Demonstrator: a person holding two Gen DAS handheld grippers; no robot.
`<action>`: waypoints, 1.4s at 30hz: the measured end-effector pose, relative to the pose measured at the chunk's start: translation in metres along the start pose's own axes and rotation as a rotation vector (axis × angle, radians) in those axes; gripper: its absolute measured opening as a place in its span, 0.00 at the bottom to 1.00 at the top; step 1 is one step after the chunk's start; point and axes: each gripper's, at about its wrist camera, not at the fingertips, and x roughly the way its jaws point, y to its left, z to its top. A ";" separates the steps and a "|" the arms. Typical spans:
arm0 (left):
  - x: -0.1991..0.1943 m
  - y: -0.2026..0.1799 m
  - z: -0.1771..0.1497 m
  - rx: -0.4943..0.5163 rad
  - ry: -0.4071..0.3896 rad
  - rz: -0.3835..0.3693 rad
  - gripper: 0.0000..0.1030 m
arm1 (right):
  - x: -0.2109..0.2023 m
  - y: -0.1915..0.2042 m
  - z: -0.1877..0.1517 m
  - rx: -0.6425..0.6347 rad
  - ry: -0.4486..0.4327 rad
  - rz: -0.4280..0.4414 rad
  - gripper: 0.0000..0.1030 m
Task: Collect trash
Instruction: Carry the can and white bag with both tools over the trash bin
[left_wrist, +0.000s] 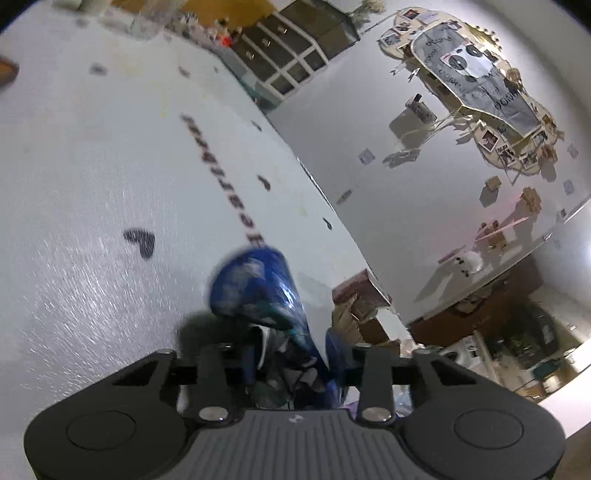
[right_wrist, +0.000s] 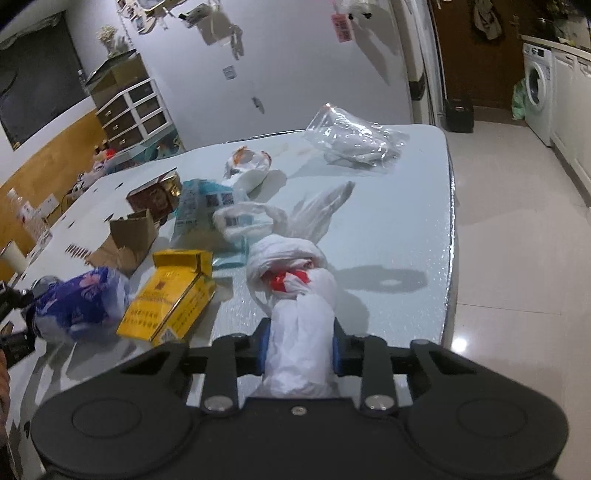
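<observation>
No legible text, yellow carton (right_wrist: 168, 295) print blurred, table (left_wrist: 92, 166) lettering smeared — tag (right_wrist: 342, 26) unreadable

Both wrist views close, angled down; share table (right_wrist: 406, 236).

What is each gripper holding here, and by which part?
Left gripper pinches the blue wrapper at its crumpled near end; right gripper clamps the knotted white bag by its near end.

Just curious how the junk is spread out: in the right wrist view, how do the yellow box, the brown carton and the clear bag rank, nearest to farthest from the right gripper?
From the right gripper:
1. Yellow box, just left.
2. Brown carton, farther left.
3. Clear bag, at the table's far end.
</observation>
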 end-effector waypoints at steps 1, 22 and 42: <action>-0.003 -0.006 0.000 0.031 -0.005 0.018 0.34 | -0.001 0.001 -0.001 -0.002 -0.002 0.001 0.30; -0.082 -0.051 -0.078 0.314 0.101 -0.047 0.28 | -0.077 0.031 -0.026 -0.093 -0.095 0.143 0.29; -0.063 -0.060 -0.159 0.184 0.342 -0.298 0.34 | -0.063 0.075 -0.080 -0.248 0.064 0.323 0.28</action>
